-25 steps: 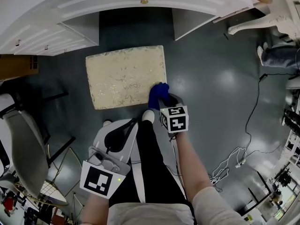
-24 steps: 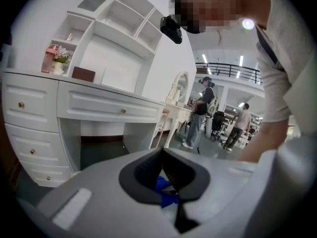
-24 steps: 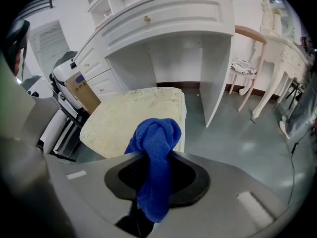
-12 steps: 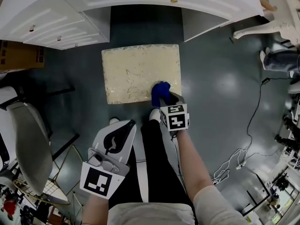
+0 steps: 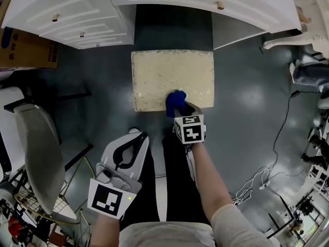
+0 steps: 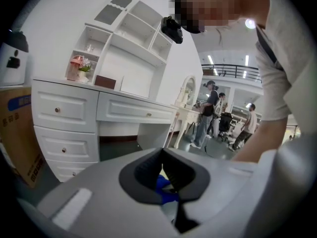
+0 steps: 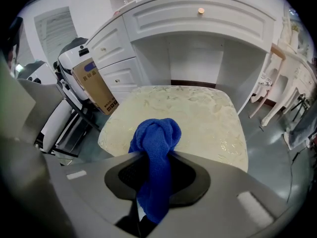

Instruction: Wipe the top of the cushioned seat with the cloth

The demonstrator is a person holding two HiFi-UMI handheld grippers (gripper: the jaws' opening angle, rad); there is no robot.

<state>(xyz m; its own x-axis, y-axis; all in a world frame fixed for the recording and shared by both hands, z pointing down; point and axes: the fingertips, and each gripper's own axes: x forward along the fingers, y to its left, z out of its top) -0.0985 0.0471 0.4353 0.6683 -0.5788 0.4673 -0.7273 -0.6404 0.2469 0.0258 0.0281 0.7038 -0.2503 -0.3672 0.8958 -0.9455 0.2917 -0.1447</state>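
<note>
The cushioned seat point(image 5: 172, 76) is a cream, leaf-patterned stool top on the dark floor in front of a white dressing table. A blue cloth point(image 5: 175, 102) lies bunched on the middle of its near edge, with my right gripper point(image 5: 179, 108) shut on it. In the right gripper view the cloth point(image 7: 156, 138) rises from between the jaws and folds over the seat point(image 7: 198, 115). My left gripper point(image 5: 136, 139) hangs by the person's left leg, short of the seat. Its jaws stand shut with nothing held point(image 6: 163, 156).
The white dressing table point(image 5: 77, 12) with drawers spans the far side. A cardboard box point(image 5: 25, 48) sits at far left, and a grey chair point(image 5: 36, 148) stands at left. Cables point(image 5: 257, 176) trail on the floor at right. An ornate white leg point(image 5: 295, 37) is at far right.
The cloth and my right gripper have slid left along the seat's near edge, from its right corner to about the middle. The head view has shifted. The left gripper has stayed put.
</note>
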